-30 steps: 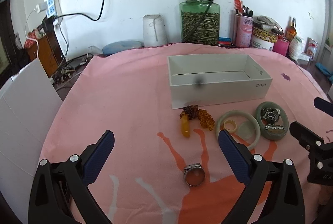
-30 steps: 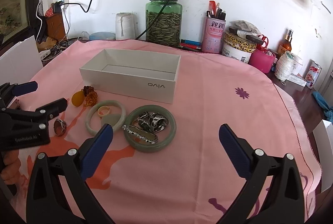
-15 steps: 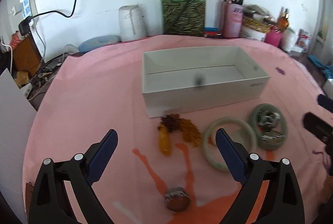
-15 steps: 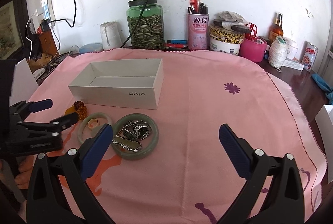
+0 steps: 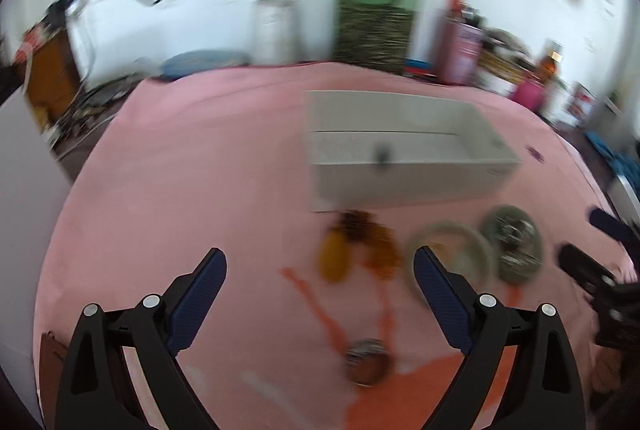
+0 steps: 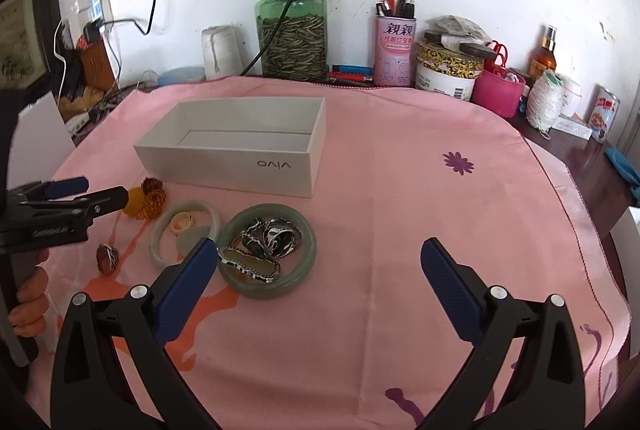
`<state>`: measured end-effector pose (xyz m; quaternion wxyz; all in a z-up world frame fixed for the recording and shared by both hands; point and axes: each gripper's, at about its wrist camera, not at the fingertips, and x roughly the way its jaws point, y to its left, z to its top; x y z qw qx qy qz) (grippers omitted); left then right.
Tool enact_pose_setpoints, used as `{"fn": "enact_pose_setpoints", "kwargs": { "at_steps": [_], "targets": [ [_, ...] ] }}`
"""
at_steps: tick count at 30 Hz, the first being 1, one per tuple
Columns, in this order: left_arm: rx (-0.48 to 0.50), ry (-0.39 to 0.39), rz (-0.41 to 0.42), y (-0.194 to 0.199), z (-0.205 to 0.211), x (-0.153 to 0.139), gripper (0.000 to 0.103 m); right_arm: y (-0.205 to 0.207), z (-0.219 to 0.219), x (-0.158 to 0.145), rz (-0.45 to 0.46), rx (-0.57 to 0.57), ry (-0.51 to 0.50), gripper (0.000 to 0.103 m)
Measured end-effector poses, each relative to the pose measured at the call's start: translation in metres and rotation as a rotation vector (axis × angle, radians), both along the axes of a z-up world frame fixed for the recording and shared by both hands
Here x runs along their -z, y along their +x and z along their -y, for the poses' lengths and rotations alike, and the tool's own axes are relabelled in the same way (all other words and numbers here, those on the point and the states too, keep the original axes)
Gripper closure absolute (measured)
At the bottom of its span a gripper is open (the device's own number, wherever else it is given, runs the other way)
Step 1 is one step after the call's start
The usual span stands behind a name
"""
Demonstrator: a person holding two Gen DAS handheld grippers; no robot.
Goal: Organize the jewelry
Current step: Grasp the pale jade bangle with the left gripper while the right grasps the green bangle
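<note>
Left wrist view: blurred all over.
Left gripper [image 5: 316, 266]: jaws spread wide with nothing between the pads, above the pink cloth [image 5: 192, 158].
Ring [image 5: 366, 361]: on the cloth, low between the two fingers, touched by neither.
Amber beads [image 5: 356, 242]: on the cloth just in front of the white box [image 5: 404, 186].
Pale bangle [image 5: 460, 254]: right of the beads, partly behind the right-hand finger.
Green bangle [image 5: 512, 250]: just beside the pale one, with metal pieces inside its ring.
Right gripper [image 5: 592, 270]: only its dark tips show at the right edge.

Right wrist view: sharp.
Right gripper [image 6: 320, 258]: jaws spread wide, holding nothing, over bare cloth [image 6: 400, 230].
White box [image 6: 240, 166]: open, nothing seen inside, toward the back of the table.
Green bangle [image 6: 268, 284]: flat on the cloth just beside the left-hand finger, silver rings and a framed pendant heaped inside it.
Pale bangle [image 6: 160, 250]: left of the green one, a small cream ring inside it.
Amber beads [image 6: 150, 198]: near the box's front left corner.
Ring [image 6: 107, 257]: alone on the cloth, below the other tool's tips.
Left gripper [image 6: 92, 192]: at the left edge, fingers apart, gripped by a hand [image 6: 28, 302].
Jar [image 6: 292, 30]: green glass, against the wall behind the box.
</note>
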<state>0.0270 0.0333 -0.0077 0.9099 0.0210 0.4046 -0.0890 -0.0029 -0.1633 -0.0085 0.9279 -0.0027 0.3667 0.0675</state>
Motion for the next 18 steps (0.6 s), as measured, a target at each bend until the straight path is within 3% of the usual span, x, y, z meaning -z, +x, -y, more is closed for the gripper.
{"fn": "enact_pose_setpoints", "kwargs": {
  "at_steps": [3,6,8,11,14,18],
  "targets": [
    [0.143,0.028,0.042,-0.019,0.032,-0.003,0.01,0.002,-0.002,0.001,-0.001,-0.008,-0.018,0.006],
    [0.236,0.026,0.024,-0.02,0.053,0.001,0.01,0.005,-0.002,0.003,-0.01,-0.011,-0.023,0.01],
    [0.262,0.031,0.002,-0.016,0.06,0.008,0.01,0.007,0.001,0.001,-0.011,0.0,-0.038,0.016],
    [0.286,0.039,-0.028,-0.007,0.065,0.015,0.014,0.009,0.015,-0.006,0.006,0.039,-0.016,0.016],
    [0.328,0.038,-0.066,-0.004,0.071,0.022,0.023,0.01,0.03,-0.012,0.025,0.081,0.007,0.016],
    [0.315,0.052,-0.094,0.007,0.069,0.028,0.034,0.011,0.038,-0.014,0.014,0.092,0.043,0.016]
  ]
}}
